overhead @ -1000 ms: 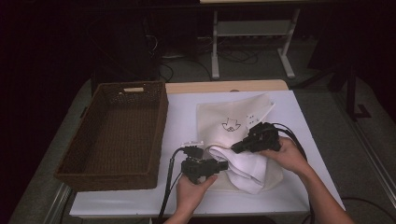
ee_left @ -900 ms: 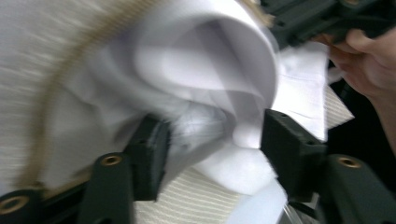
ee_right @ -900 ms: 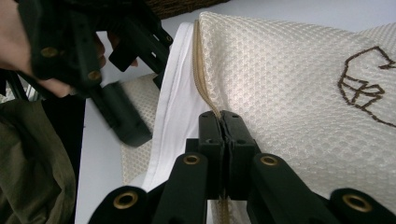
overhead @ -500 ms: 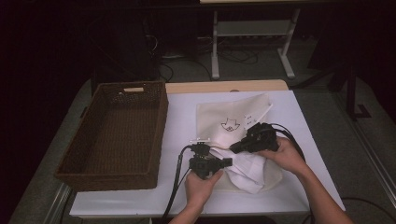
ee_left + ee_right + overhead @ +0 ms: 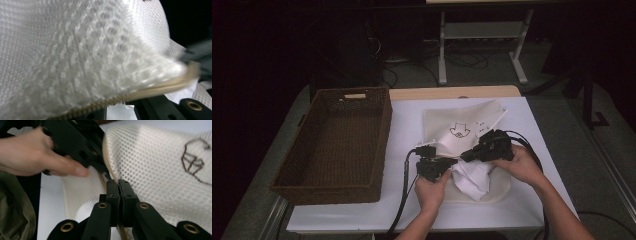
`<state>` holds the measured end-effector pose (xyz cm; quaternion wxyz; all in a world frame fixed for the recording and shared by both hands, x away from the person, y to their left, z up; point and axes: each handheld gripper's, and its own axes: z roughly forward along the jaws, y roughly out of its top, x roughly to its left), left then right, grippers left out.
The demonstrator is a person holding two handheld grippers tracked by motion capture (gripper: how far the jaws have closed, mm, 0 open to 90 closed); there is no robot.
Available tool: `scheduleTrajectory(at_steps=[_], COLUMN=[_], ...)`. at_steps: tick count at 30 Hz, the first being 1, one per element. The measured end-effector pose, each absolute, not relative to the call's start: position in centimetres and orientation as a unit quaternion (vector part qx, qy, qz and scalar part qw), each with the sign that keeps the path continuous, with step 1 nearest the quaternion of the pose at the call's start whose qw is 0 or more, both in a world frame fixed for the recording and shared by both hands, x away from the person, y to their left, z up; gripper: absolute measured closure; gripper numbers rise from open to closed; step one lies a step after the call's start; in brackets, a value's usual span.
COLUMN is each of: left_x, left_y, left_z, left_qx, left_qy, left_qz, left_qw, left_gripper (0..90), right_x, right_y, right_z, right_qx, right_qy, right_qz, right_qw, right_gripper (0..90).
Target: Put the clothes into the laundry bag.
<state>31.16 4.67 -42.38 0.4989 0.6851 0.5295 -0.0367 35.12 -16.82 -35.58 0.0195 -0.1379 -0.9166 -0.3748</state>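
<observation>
**Both claws pinch the bag's zip edge, white cloth at its mouth**

While the mesh bag [image 5: 462, 131] lies flat on the tabletop [image 5: 532, 210] to the right of the basket [image 5: 337, 145], both claws meet at its near, open end. Right claw [image 5: 463, 156] is clenched on the bag's zip edge; the right claw view shows the jaws pressed together over the mesh hem [image 5: 110, 173]. Left claw [image 5: 453, 162] has just been closing, with the mesh and its zip tape [image 5: 140, 91] between the jaws; it now looks clamped on that same edge, just beside the right claw.

- White cloth [image 5: 473, 179] sits bunched at the bag's mouth, toward the person, touching both claws' work area.
- Bag's long axis runs away from the person, printed panel [image 5: 458, 130] at the far end.
- Claws point at each other across the opening, left coming from the left, right from the right.

Judgement: the next move likely turns on spreading the two grips apart sideways to hold the mouth open, the cloth lying nearer than the bag's body. Neither hand is free to push it in.
</observation>
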Motion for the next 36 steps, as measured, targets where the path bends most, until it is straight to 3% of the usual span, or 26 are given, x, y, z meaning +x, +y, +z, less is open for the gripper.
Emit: scheduleTrajectory(at_steps=[6,10,20,25,36], left_x=[30.1,29.0,27.1,26.3,27.1], left_y=[6.2,6.5,6.8,7.4,3.3], left_z=[-42.0,-41.6,-41.2,-40.8,-43.1], left_qx=[0.706,0.715,0.727,0.728,0.74], left_qy=[0.514,0.507,0.495,0.489,0.492], left_qz=[-0.054,-0.056,-0.05,-0.072,-0.119], left_qw=[0.484,0.479,0.473,0.476,0.443], left_gripper=[59.1,50.0,46.6,47.8,44.3], right_x=[35.6,35.7,35.7,35.8,35.3], right_y=[-16.8,-16.6,-17.2,-17.5,-17.4], right_z=[-36.2,-36.3,-36.0,-35.8,-35.6], right_qx=[-0.144,-0.146,-0.149,-0.154,-0.147], right_qy=[-0.916,-0.916,-0.912,-0.91,-0.912], right_qz=[-0.375,-0.373,-0.381,-0.385,-0.384], right_qw=[0.025,0.025,0.016,0.013,0.005], right_gripper=[86.8,86.7,86.8,86.8,87.0])
